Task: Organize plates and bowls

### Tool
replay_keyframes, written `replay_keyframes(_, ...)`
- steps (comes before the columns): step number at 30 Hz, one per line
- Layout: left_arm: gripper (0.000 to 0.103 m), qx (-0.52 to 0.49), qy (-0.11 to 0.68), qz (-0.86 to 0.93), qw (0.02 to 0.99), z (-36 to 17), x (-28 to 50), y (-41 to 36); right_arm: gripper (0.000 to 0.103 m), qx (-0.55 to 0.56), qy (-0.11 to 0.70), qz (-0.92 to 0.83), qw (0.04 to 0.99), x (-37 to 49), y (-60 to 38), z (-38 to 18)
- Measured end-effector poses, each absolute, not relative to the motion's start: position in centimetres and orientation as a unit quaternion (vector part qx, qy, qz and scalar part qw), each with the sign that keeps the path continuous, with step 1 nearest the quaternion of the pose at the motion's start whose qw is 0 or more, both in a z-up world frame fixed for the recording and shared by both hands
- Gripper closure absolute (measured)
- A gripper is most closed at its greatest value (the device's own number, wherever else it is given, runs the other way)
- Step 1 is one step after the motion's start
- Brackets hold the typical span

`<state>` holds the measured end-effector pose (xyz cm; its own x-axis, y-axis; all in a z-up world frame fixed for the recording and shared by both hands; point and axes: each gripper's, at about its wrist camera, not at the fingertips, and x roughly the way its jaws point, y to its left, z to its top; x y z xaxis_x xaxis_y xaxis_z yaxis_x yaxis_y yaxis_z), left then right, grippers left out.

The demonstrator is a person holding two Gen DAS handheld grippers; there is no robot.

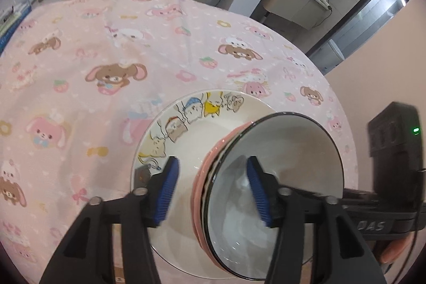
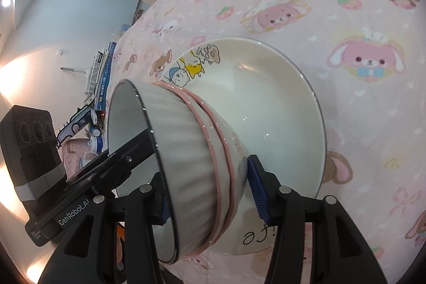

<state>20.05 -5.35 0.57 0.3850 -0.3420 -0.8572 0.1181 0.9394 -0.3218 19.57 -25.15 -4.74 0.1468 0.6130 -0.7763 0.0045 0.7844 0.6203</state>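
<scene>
Nearest the left camera, the left claw (image 1: 211, 190) stands wide, one blue pad (image 1: 167, 190) outside the bowl stack and the other inside the grey bowl (image 1: 279, 177); I can't tell whether either pad touches. The right view gives what the left cannot: the stack from the side, tipped over, the ribbed grey bowl (image 2: 183, 151) nested in two pink-rimmed bowls (image 2: 226, 151). So three bowls and one plate (image 2: 266, 103). From the left the pink bowls (image 1: 205, 177) show only as rim edges at 9 o'clock of the grey one.

The right claw (image 2: 207, 190) straddles the stack, its right pad (image 2: 257, 188) against the lowest bowl's base; its left pad is mostly hidden behind the grey bowl, so a firm grip can't be confirmed.

The stack sits over the cartoon plate (image 1: 186, 135), which lies on the pink cloth (image 1: 106, 57) over the surface. Contact between stack and plate is hard to judge. Writing on the plate's near rim is cut off.
</scene>
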Motion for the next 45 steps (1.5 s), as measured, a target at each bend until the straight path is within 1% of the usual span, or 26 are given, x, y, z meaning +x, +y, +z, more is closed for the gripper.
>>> replay_keyframes(4,0.041,-0.1,0.52,-0.139,0.837,1.1,19.6,-5.3,0.054,0.227,0.596,0.213,0.74,19.6,-25.2,-2.9)
replay_keyframes(7,0.035,-0.067,0.502,-0.115,0.855,1.7,19.2,-5.7,0.054,0.208,0.596,0.213,0.745,19.6,-25.0,-2.5)
replay_keyframes(9,0.035,-0.045,0.484,-0.112,0.867,2.4,18.8,-5.8,0.054,0.197,0.598,0.213,0.747,19.6,-24.9,-2.5)
replay_keyframes(15,0.035,-0.055,0.42,-0.095,0.901,4.8,17.3,-4.5,0.054,0.186,0.567,0.184,0.781,18.7,-25.4,-1.3)
replay_keyframes(16,0.035,-0.054,0.396,-0.088,0.912,5.4,16.8,-4.3,0.054,0.178,0.555,0.183,0.792,18.4,-25.4,-0.6)
replay_keyframes(17,0.035,-0.048,0.349,-0.077,0.933,6.6,15.6,-4.0,0.054,0.169,0.541,0.183,0.803,18.0,-25.4,0.2)
replay_keyframes(19,0.033,-0.041,0.287,-0.062,0.955,8.1,13.9,-3.6,0.054,0.149,0.51,0.172,0.829,17.1,-25.7,2.0)
replay_keyframes(21,0.026,-0.041,0.227,-0.055,0.971,9.8,11.9,-3.1,0.054,0.136,0.474,0.166,0.854,16.2,-25.9,3.9)
replay_keyframes(24,0.022,-0.036,0.163,-0.056,0.984,11.8,9.0,-2.8,0.05,0.143,0.441,0.193,0.865,14.5,-26.2,6.2)
replay_keyframes(26,0.017,-0.019,0.128,-0.062,0.99,12.8,7.1,-3.0,0.046,0.137,0.404,0.191,0.884,12.9,-26.3,7.8)
replay_keyframes(28,0.017,-0.008,0.091,-0.071,0.993,13.5,5.2,-3.0,0.034,0.107,0.345,0.177,0.915,10.7,-26.0,9.6)
replay_keyframes(29,0.016,-0.003,0.07,-0.071,0.995,13.9,4.0,-3.0,0.03,0.095,0.316,0.171,0.928,9.8,-25.9,10.5)
replay_keyframes(30,0.013,0.002,0.049,-0.067,0.997,14.3,2.9,-3.1,0.021,0.087,0.278,0.172,0.941,8.5,-25.9,11.3)
replay_keyframes(31,0.012,0.005,0.035,-0.064,0.997,14.6,2.1,-3.1,0.012,0.084,0.241,0.178,0.95,7.4,-25.9,12.0)
replay_keyframes(32,0.011,0.003,0.025,-0.066,0.998,14.9,1.3,-2.9,0.008,0.081,0.214,0.181,0.957,6.7,-25.9,12.4)
replay_keyframes(33,0.01,-0.001,0.023,-0.069,0.997,15.2,0.5,-2.7,0.002,0.076,0.184,0.18,0.963,5.6,-25.9,12.9)
replay_keyframes(34,0.009,-0.007,0.022,-0.073,0.997,15.3,0.0,-2.5,0.0,0.066,0.158,0.174,0.97,4.6,-25.9,13.3)
replay_keyframes(37,0.008,-0.026,0.008,-0.074,0.997,15.4,-1.8,-1.5,0.0,0.021,0.096,0.147,0.984,2.0,-25.3,14.2)
replay_keyframes(38,0.004,-0.029,-0.007,-0.068,0.997,15.4,-2.7,-1.2,0.0,0.009,0.082,0.141,0.987,1.2,-25.2,14.3)
replay_keyframes(39,0.0,-0.026,-0.019,-0.064,0.997,15.4,-3.3,-1.0,0.0,0.007,0.072,0.141,0.987,0.7,-25.1,14.3)
replay_keyframes(42,0.0,-0.001,-0.058,-0.048,0.997,15.3,-5.6,-0.8,0.0,0.036,0.058,0.157,0.985,-0.6,-25.4,14.1)
replay_keyframes(45,0.0,0.029,-0.066,-0.04,0.997,14.8,-7.0,-1.3,0.0,0.051,0.05,0.165,0.984,-1.6,-25.3,13.9)
